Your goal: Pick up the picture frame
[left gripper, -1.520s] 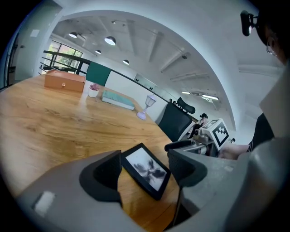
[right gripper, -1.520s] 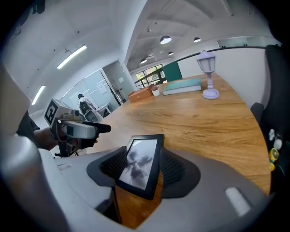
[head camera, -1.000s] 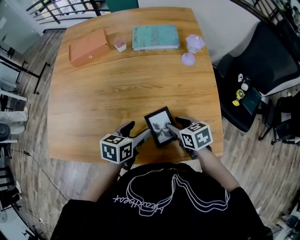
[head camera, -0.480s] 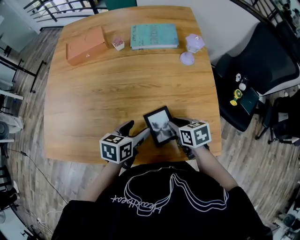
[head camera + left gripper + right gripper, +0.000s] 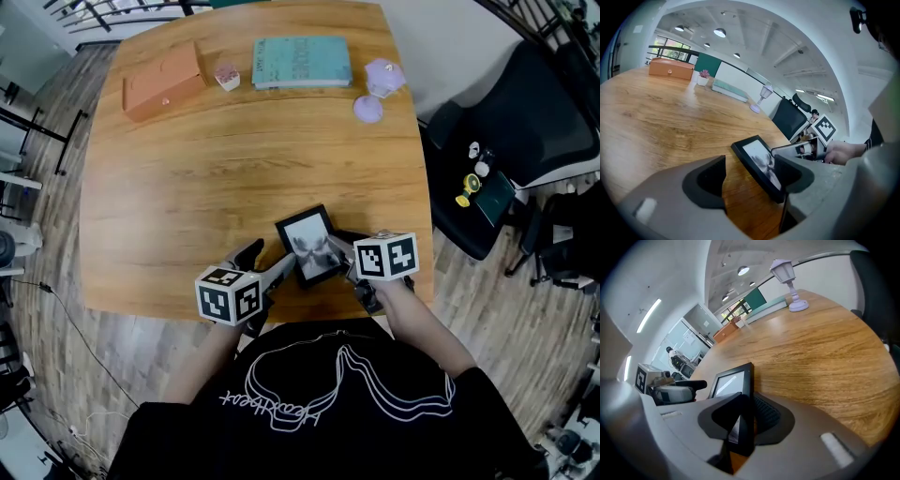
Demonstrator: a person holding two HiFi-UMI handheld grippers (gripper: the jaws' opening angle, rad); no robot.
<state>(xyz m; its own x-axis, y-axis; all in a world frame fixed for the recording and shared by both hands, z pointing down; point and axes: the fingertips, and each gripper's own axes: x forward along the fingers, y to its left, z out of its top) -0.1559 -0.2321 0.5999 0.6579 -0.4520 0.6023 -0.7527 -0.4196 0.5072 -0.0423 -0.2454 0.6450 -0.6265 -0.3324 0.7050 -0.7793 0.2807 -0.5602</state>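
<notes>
The black picture frame [image 5: 307,246] with a grey photo is near the front edge of the wooden table [image 5: 216,178], tilted up off the wood. My right gripper [image 5: 342,255] is shut on the frame's right edge; in the right gripper view the frame [image 5: 738,380] stands edge-on, pinched in my right gripper [image 5: 743,416]. My left gripper [image 5: 269,262] is open at the frame's left side. In the left gripper view the frame [image 5: 757,161] leans against the right-hand jaw of my left gripper [image 5: 750,176], with a wide gap to the other jaw.
Along the table's far edge lie an orange box [image 5: 161,80], a small pink pot [image 5: 226,76], a teal book [image 5: 302,61] and a lilac lamp [image 5: 380,80]. A black chair [image 5: 525,122] stands right of the table. The person's body is against the front edge.
The head view has shifted slightly. Both grippers and the frame stay in nearly the same place on the table, with the right gripper still holding the frame.
</notes>
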